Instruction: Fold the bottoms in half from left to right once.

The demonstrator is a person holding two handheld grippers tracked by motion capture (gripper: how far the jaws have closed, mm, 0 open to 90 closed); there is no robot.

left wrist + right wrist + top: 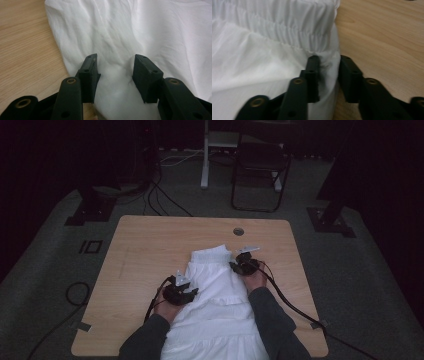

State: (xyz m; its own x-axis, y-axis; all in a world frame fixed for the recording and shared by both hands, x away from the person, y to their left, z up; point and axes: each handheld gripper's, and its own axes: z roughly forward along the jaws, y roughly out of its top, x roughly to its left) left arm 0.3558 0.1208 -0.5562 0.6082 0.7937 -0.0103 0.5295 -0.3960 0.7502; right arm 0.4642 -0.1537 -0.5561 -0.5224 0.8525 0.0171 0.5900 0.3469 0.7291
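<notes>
White cotton, soft and creased: the skirt point(215, 295) lies lengthwise down the middle of the table point(145, 245), its gathered waistband point(212, 255) at the far end and its tiers running off the near edge between the person's sleeves.

The left gripper point(182, 292) sits at the skirt's left edge. In the left gripper view its jaws stand well apart over a low mound of cloth point(115, 75); the pads do not press on it.

The right gripper point(245, 265) is at the right edge, just below the waistband. The right gripper view shows the skirt's side edge point(329, 67) pinched between the nearly closed jaws, a grip the high view leaves too small and dark to read. That view also brings out the waistband's fine pleats point(294, 27).

The high view adds a grommet hole point(238, 231) and a chair point(260, 170) beyond the table.
</notes>
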